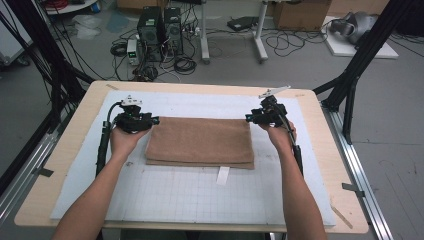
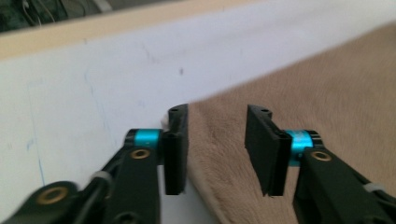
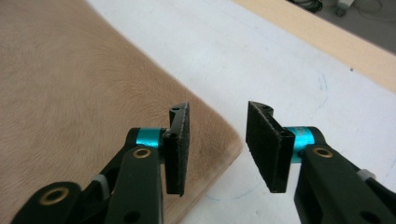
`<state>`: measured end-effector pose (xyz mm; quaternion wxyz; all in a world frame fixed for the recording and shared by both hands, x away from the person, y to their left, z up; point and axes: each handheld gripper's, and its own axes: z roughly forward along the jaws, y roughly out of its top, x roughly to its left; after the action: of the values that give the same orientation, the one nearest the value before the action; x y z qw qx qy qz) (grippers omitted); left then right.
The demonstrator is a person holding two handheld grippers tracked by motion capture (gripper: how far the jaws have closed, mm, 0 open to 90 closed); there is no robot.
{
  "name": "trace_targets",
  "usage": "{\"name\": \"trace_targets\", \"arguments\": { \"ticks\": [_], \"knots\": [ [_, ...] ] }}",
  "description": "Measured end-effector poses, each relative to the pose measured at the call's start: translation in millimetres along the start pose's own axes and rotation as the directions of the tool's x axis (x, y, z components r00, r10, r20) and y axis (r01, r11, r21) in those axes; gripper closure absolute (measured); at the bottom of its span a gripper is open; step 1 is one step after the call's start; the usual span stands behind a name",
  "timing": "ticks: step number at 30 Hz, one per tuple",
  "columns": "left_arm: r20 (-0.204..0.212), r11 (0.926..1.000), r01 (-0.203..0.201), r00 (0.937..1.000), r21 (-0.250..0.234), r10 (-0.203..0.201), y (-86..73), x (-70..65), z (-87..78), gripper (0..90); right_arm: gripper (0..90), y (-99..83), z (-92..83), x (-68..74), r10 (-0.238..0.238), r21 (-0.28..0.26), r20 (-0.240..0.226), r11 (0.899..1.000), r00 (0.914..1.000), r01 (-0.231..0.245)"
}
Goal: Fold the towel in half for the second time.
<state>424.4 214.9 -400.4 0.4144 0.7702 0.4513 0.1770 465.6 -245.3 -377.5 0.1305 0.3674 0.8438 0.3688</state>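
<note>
on the white gridded mat [image 1: 200, 200] that covers the wooden table [image 1: 65, 150], a brown towel [image 1: 202, 140] is seen lying folded flat into a rectangle, with its stacked layers showing along the near edge and a small white tag [image 1: 222, 175] sticking out from under that edge. the left gripper [image 1: 156, 120] is held level by the person's left hand [image 1: 125, 140] just beside the towel's far left corner, and the right gripper [image 1: 248, 118] is held the same way by the right hand [image 1: 280, 135] just beside the far right corner, so that the two face each other across the cloth. from the left gripper view, the left gripper's [image 2: 217, 149] fingers [image 2: 176, 149] are seen spread apart and released, with the towel's [image 2: 327, 107] corner edge lying below the gap and no cloth pinched between them. from the right gripper view, the right gripper's [image 3: 219, 149] fingers [image 3: 267, 147] are likewise seen parted and released above the rounded corner of the towel [image 3: 70, 107], with bare mat [image 3: 280, 60] beyond. whether either gripper brushes the cloth cannot be told. on the floor beyond the table, computer towers [image 1: 160, 27] and loose cables [image 1: 185, 62] are seen.
</note>
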Motion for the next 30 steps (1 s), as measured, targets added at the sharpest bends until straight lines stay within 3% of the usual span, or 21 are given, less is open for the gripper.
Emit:
{"name": "trace_targets", "arguments": {
  "ticks": [2, 5, 8, 11, 13, 15, 17, 22, 26, 30],
  "knots": [
    [0.016, 0.9997, -0.018, 0.9997, -0.017, 0.018, -7.4, -3.6, -3.6, 55.7, 53.7, -4.0, 3.5, 2.0, 0.023, 0.048, -0.041, 0.999, 0.9989, -0.021],
    [0.056, 0.9991, -0.032, 0.9979, -0.027, 0.034, -18.1, -10.3, -10.4, 56.6, 54.1, -5.7, 4.6, 12.9, 0.01, 0.094, -0.075, 0.996, 0.9971, -0.003],
    [0.08, 0.9975, -0.062, 0.9947, -0.032, 0.065, -28.6, -19.3, -18.1, 58.4, 58.5, -8.7, -2.5, 30.9, -0.051, 0.021, -0.08, 0.998, 0.9955, 0.052],
    [0.109, 0.9942, -0.105, 0.9884, -0.024, 0.107, -37.1, -27.0, -25.7, 62.9, 60.7, -15.6, -5.3, 45.5, -0.075, 0.004, -0.117, 0.997, 0.9904, 0.075],
    [0.133, 0.9935, -0.108, 0.9848, -0.036, 0.112, -44.0, -31.7, -29.2, 67.7, 61.4, -22.4, -6.6, 54.0, -0.079, -0.009, -0.128, 0.997, 0.9887, 0.078],
    [0.152, 0.9907, -0.136, 0.979, -0.009, 0.136, -49.6, -35.5, -31.2, 73.1, 61.7, -29.8, -6.1, 60.1, -0.083, -0.003, -0.138, 0.996, 0.987, 0.084],
    [0.155, 0.9876, -0.157, 0.9757, 0.003, 0.155, -54.4, -38.9, -31.9, 74.1, 62.0, -38.5, -4.2, 64.0, -0.079, 0.007, -0.147, 0.997, 0.9859, 0.081],
    [0.144, 0.9845, -0.174, 0.975, 0.02, 0.17, -72.5, -42.3, -31.5, 71.6, 60.5, -60.0, -1.9, 77.8, -0.095, 0.033, -0.122, 0.994, 0.988, 0.1],
    [0.14, 0.9878, -0.156, 0.9781, 0.004, 0.154, -81.0, -43.9, -30.7, 70.8, 60.8, -71.5, -0.3, 82.2, -0.104, 0.037, -0.116, 0.993, 0.9878, 0.108],
    [0.141, 0.9876, -0.157, 0.9779, 0.006, 0.154, -79.8, -45.1, -31.5, 67.1, 60.7, -76.6, -0.6, 81.8, -0.102, 0.023, -0.118, 0.994, 0.9878, 0.106]
  ]
}}
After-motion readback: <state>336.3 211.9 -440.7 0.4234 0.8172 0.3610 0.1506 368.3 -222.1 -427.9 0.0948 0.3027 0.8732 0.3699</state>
